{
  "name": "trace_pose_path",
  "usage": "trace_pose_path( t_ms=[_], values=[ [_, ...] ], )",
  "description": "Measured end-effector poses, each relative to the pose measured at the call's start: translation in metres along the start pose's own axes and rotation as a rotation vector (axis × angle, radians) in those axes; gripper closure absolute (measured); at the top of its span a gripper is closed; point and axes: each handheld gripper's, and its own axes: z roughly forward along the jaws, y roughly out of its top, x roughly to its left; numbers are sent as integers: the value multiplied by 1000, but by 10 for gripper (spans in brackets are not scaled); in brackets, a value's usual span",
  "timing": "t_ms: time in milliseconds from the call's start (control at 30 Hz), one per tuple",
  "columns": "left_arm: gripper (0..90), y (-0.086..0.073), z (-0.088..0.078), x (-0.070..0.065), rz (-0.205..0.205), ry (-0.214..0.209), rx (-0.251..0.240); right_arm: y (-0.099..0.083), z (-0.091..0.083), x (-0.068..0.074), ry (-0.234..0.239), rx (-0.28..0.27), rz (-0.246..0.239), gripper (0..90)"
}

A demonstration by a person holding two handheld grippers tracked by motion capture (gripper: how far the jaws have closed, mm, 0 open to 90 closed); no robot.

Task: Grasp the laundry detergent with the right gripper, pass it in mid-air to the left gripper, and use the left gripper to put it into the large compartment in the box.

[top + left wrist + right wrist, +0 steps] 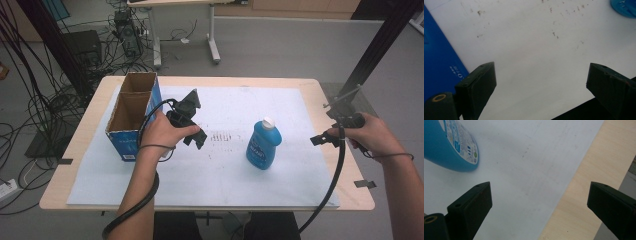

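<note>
High view: blue bottle [263,144], label unreadable, stands between left gripper [192,131] and right gripper [320,139], both spread.

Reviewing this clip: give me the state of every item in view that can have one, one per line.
blue bottle: lying on the white sheet, white cap on, untouched.
cardboard box: upright, open at the top, nothing visible in its two compartments.
left gripper: jaws wide apart, holding nothing, beside the box.
right gripper: jaws wide apart, holding nothing, near the table's right edge, apart from the bottle.
</note>
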Motion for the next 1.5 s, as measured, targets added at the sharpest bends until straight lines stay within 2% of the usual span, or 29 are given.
trace_pose_path(
  t_ms=[333,667,833,1100,1500],
  values=[
    [95,-9,6,0,-8,-10,1,-18,7,10,20,-22,-2,58],
    [95,-17,13,-2,-18,-11,1,-35,15,26,46,-69,3,59],
    [95,-20,15,-1,-25,-8,4,-40,20,32,51,-82,-7,60],
    [94,-23,19,-3,-21,-29,1,-46,28,42,70,-129,-40,61],
    [94,-28,24,-3,-37,-30,13,-56,39,57,91,-159,-47,52]
  ],
)
